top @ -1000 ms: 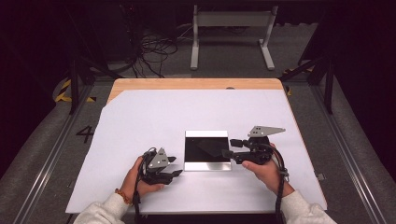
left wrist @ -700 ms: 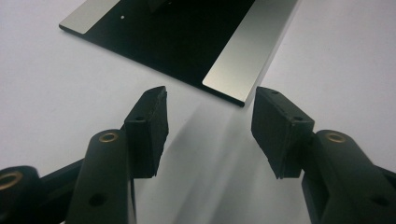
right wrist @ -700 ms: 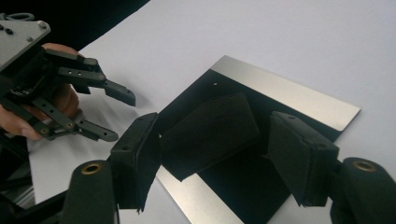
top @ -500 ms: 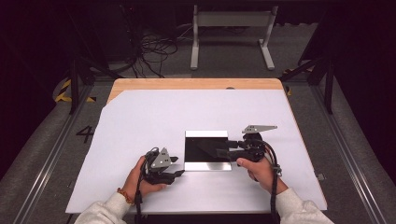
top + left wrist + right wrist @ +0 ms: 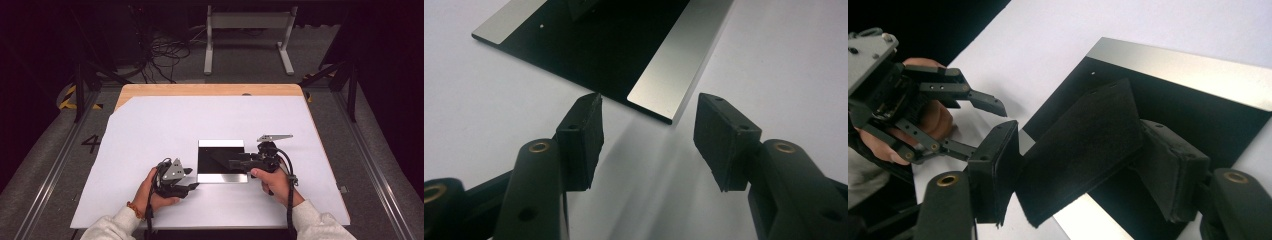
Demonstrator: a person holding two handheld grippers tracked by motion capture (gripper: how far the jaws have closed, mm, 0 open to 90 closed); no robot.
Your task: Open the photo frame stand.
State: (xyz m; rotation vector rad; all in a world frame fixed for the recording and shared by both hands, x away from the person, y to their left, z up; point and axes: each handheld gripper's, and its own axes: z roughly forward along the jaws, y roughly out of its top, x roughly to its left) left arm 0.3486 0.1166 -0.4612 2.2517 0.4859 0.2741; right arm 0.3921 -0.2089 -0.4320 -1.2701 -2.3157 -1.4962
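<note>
Black plate (image 5: 220, 159) with silver strips along its far and near edges lies flat on the white worktop (image 5: 165, 125), near the front edge, roughly centred left-to-right.

Right hand-held gripper (image 5: 235, 163): comes in from the plate's right side, jaws over the plate's near-right part. In the right gripper view (image 5: 1068, 165) a flat black pad-like piece (image 5: 1080, 150) sits between the jaws, tilted, one end against the right jaw. The left jaw looks just beside its other edge, can't tell if it touches. Jaws have just been closing a bit, with that piece between them. Whether they really clamp it: cannot tell. Piece hangs over the plate's dark middle and near silver strip.

Left hand-held gripper (image 5: 192, 179): rests by the plate's near-left corner, on the worktop side, hand (image 5: 152, 192) wrapped around it. In the left gripper view (image 5: 649, 135) the jaws stand about half open, nothing between them, just bare white worktop; the plate's corner (image 5: 659, 82) lies just beyond the fingertips, not touching.

The two hand-held grippers are apart, one on each side of the plate's front edge.
</note>
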